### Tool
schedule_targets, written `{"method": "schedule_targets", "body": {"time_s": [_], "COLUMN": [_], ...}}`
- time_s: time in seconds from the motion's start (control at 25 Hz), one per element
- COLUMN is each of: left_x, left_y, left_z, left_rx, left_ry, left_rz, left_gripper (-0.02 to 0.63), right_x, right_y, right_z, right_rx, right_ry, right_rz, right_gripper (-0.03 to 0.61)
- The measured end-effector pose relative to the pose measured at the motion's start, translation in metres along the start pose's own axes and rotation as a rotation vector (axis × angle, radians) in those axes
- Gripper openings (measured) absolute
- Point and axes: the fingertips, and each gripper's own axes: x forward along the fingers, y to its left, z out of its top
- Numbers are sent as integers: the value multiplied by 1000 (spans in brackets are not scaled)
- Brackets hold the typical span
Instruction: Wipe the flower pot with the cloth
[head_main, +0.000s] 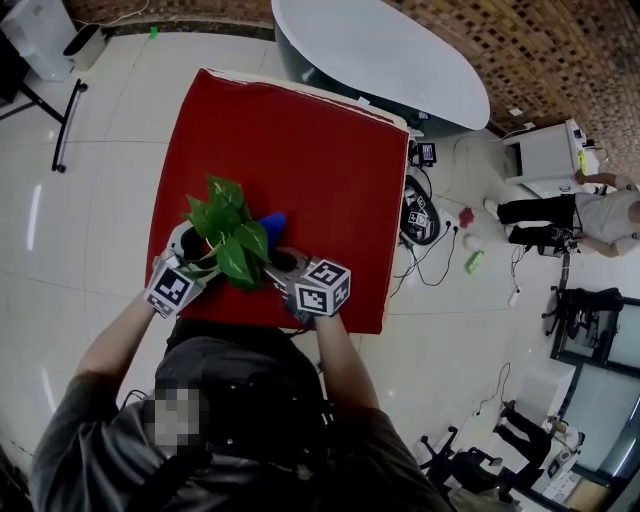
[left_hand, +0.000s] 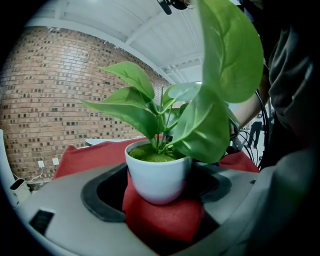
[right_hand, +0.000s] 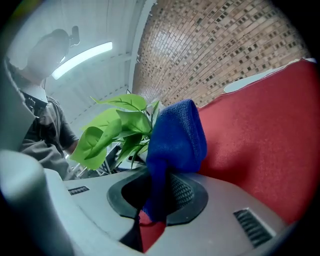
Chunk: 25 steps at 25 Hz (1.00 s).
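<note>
A small white flower pot (left_hand: 157, 180) with a green leafy plant (head_main: 228, 232) stands near the front edge of the red-covered table (head_main: 320, 170). My left gripper (left_hand: 157, 192) has its jaws wide around the pot, one pad against each side. In the head view the leaves hide most of the pot, and the left gripper (head_main: 193, 255) comes in from the left. My right gripper (right_hand: 157, 195) is shut on a blue cloth (right_hand: 175, 145) that stands up out of its jaws. The cloth (head_main: 272, 219) sits just right of the plant, with the right gripper (head_main: 283, 255) beside it.
A white oval table (head_main: 380, 50) stands beyond the red one. Cables and small devices (head_main: 420, 215) lie on the floor to the right, where a person (head_main: 590, 215) stands. A white appliance (head_main: 45, 35) is at the far left. The floor is pale tile.
</note>
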Motion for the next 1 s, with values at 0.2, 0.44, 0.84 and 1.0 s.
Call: {"method": "schedule_targets", "body": {"time_s": [0.2,0.44,0.84,1.0], "left_x": [1,-7,-41,-34], "left_y": [-1,-5,-27,-42], "left_z": [3,6,6,8], "left_rx": [36,29,-154,-203], "left_ry": [-17,0,20,15], "left_rz": [-2,51,366,488], "left_gripper": [434,457,459,465], "right_x": [-11,-46,-94,-107], "right_y": [-8,-25,-46,-44], "right_z": [7,13,23,23], "right_rx": [17,46,20,16], "right_ry": [-83,-152,-116,-107], "right_rz": [-69,-125,-76,-49], "right_gripper": [74,74,74,74]}}
